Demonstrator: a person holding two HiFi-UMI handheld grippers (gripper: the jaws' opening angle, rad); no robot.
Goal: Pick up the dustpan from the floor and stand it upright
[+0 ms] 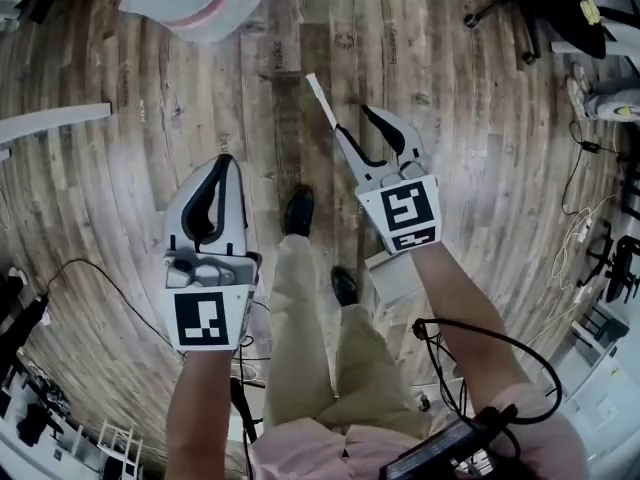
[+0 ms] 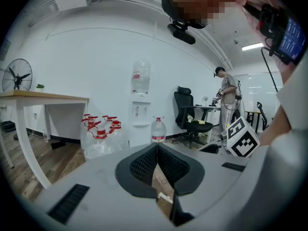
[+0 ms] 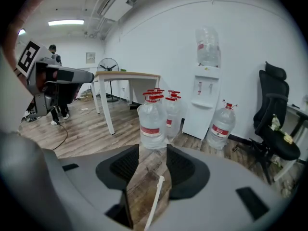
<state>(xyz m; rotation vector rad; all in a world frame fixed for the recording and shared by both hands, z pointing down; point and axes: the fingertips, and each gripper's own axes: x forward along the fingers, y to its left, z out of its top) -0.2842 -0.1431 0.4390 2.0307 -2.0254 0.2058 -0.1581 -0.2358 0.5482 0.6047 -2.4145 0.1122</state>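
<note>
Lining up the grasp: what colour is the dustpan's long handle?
White. The handle shows best in the right gripper view.

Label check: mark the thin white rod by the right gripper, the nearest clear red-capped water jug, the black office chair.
thin white rod [image 3: 155, 201], right gripper view, mid-shaft.
clear red-capped water jug [image 3: 150, 130], right gripper view, red label.
black office chair [image 3: 271, 105], right gripper view, backrest.

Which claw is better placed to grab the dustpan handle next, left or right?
Right. The right claw is open, with the white dustpan handle lined up between its jaws. The left claw is shut and sits off to one side of the handle.
</note>
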